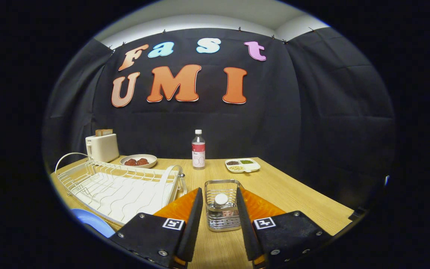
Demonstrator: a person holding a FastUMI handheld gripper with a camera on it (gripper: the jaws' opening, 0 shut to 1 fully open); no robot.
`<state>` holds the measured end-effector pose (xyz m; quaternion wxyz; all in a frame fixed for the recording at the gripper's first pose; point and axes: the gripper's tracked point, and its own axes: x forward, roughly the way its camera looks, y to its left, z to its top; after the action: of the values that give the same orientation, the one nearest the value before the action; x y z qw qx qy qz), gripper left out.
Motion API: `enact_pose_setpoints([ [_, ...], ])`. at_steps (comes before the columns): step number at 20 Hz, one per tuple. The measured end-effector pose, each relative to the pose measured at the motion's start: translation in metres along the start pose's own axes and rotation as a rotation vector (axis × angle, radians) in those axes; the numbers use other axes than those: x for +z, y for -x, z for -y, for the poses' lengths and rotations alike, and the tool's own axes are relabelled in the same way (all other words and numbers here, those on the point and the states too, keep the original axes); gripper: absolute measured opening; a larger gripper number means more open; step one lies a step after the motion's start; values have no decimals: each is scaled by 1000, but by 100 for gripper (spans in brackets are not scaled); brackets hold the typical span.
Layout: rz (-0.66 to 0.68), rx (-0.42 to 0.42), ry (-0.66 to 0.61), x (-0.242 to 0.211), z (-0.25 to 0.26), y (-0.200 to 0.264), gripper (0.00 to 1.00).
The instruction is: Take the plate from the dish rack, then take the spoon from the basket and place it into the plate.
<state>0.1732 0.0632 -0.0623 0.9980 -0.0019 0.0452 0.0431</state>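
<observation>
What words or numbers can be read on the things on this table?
None can be read.
Bottle: its label is too small to read.
Toaster: a small dark mark, blurred.
Tool: square black-and-white patterns, no words. Its fingers stand open on either side of the basket.

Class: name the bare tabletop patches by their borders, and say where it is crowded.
Bare wood lies right of the basket, out to the table edge, and between basket, bottle and divided tray. It is crowded around the dish rack, toaster and food plate. The open tool flanks the basket.
</observation>
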Motion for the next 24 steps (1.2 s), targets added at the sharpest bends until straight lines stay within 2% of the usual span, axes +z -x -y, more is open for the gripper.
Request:
enact_pose_setpoints([
  [2,-34,4,-12,-9,3,-6,42],
  [3,-45,8,-23,-12,3,-9,32],
  [4,-47,19,-37,-10,2,-8,26],
  [5,-38,38,-58,-6,-3,-10,15],
  [9,-27,15,-26,-5,4,-11,5],
  [16,30,5,-13,31,12,6,3],
  [24,125,24,4,94,4,66,3],
])
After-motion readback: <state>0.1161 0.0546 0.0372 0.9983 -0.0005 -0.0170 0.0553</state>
